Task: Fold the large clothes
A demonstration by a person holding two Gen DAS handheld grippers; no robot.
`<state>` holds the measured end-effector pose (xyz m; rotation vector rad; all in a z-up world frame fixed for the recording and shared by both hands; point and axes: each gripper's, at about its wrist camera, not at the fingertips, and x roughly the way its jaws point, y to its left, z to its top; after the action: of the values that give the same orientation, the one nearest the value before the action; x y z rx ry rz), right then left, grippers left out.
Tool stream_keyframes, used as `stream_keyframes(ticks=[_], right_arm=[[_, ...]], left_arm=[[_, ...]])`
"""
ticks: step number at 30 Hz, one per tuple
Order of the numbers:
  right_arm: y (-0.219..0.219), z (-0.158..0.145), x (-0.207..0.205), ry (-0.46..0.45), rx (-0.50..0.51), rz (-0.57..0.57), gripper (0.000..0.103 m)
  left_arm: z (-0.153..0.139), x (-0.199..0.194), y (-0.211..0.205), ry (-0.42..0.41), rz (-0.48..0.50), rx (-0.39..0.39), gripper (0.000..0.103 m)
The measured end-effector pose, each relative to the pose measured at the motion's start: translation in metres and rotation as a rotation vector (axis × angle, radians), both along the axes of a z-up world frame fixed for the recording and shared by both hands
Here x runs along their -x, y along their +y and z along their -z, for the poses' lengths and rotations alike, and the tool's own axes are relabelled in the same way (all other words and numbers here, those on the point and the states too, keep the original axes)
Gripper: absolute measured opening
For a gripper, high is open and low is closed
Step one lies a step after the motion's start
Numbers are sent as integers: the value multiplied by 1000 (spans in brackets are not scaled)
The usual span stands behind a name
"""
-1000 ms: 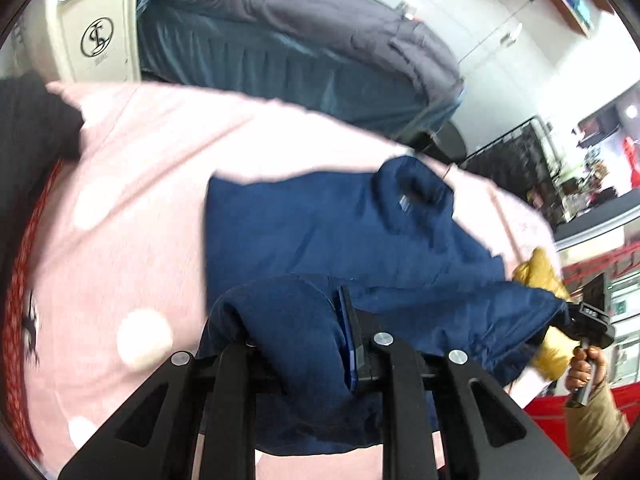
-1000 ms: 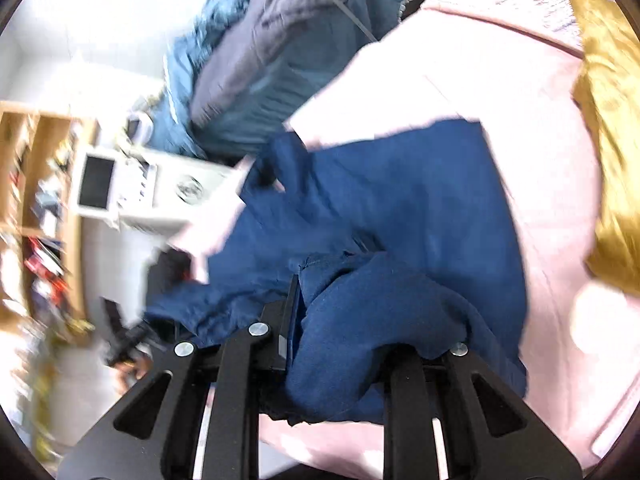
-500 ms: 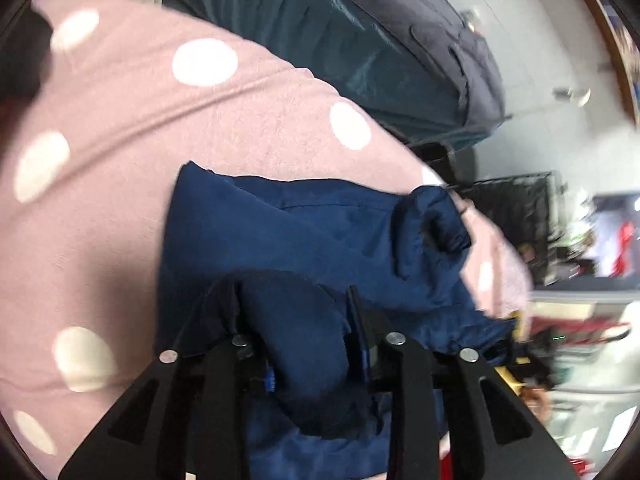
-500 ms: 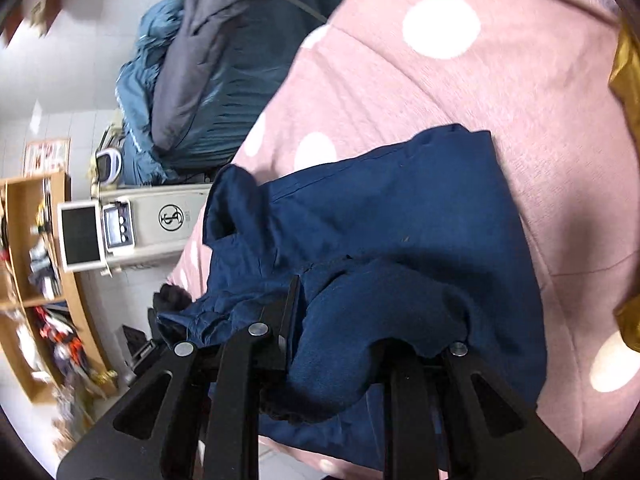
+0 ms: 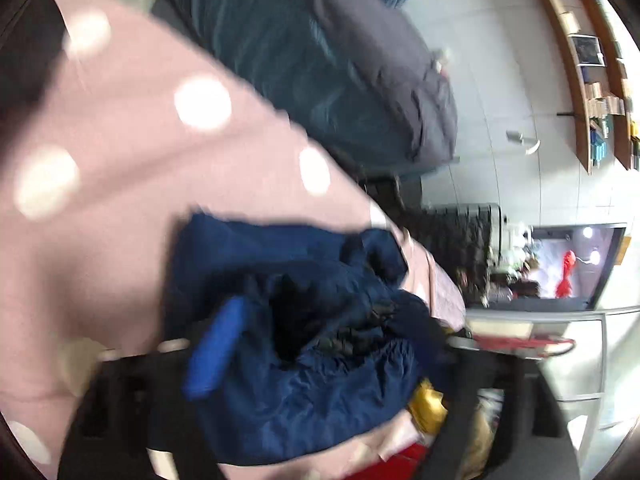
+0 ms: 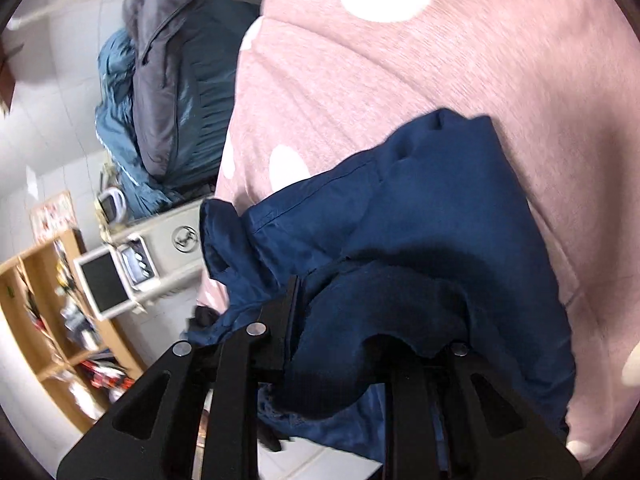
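Both the left gripper (image 5: 304,360) and right gripper (image 6: 340,344) pinch the bunched blue jacket (image 6: 420,240) near the pink bed (image 6: 460,80) edge.

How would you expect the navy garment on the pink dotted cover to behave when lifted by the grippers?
The navy garment probably flops: it bunches and drapes over the right gripper. It looks thin and light, wrinkling in soft folds. It would likely drag rather than slide freely on the fuzzy-looking pink cover.

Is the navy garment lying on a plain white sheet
No, the navy garment lies on a pink bedcover with large white dots, plain in the right wrist view.
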<state>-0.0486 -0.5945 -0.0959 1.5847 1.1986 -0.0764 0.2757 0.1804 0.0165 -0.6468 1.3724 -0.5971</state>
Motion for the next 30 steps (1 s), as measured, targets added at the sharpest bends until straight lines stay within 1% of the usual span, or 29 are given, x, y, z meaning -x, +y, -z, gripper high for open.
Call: stream_keyframes(ticks=[1,2,3,4,5,6,7,8,9,10,11,12,13,14,15,16,17,18,19,21,23,24,25,26,27,29,30], right_arm=[[-1,2,2,3,-21,14,22],[-1,5,3,4,-38,24,23],[-1,5,4,7,-46,30,24],[0,6,5,11,-53,36,25],[0,6,5,14,-60,45,27],[1,4,6,15,-77,62,35],[1,1,8,1,-104,92,49],[1,-4,10,-34,-135,133,59],[1,-9,13,-69,-161,166,78],[1,-16,17,-124,-204,214,84],[2,-23,20,-180,-253,248,84],[1,-28,22,-221,-285,259,84],[1,-35,24,-260,-299,254,84],[0,-44,26,-276,-278,233,84],[-3,-55,28,-274,-203,184,84],[-4,-67,30,-258,-99,121,84],[-5,-78,31,-232,21,49,84],[-2,-91,31,-186,187,-44,84],[2,-98,32,-151,306,-110,84],[15,-105,34,-95,533,-249,84],[36,-99,34,-50,711,-395,84],[46,-96,33,-36,778,-450,84],[53,-91,33,-32,817,-484,83],[63,-87,31,-37,850,-516,81],[66,-81,32,-49,854,-530,77],[75,-70,26,-57,851,-562,66],[81,-63,24,-49,859,-587,49]], left_arm=[[-11,0,12,-34,-29,17,89],[-15,-1,20,-43,-44,13,89],[-19,-1,25,-49,-53,-13,90],[-22,0,29,-57,-56,-59,90],[-25,4,30,-70,-41,-121,90],[-26,8,27,-78,-25,-159,91],[-27,15,22,-89,0,-202,92],[-25,20,19,-97,15,-230,93],[-23,28,13,-110,33,-272,96],[-21,34,9,-124,42,-304,96],[-17,43,3,-148,55,-354,96],[-12,51,-2,-165,65,-395,96],[-6,58,-6,-176,76,-427,96],[2,64,-9,-178,90,-438,96],[9,69,-14,-175,108,-441,96],[16,72,-17,-170,119,-441,96],[24,76,-21,-163,132,-441,96],[29,78,-22,-159,139,-442,96],[35,79,-25,-156,146,-446,96],[47,80,-32,-160,166,-476,96],[56,79,-41,-175,188,-509,96],[62,78,-46,-183,206,-530,96],[65,77,-51,-185,219,-548,96],[71,75,-57,-181,236,-575,96],[76,73,-62,-177,249,-587,96],[83,72,-75,-180,280,-586,95],[84,72,-81,-188,297,-591,87]])
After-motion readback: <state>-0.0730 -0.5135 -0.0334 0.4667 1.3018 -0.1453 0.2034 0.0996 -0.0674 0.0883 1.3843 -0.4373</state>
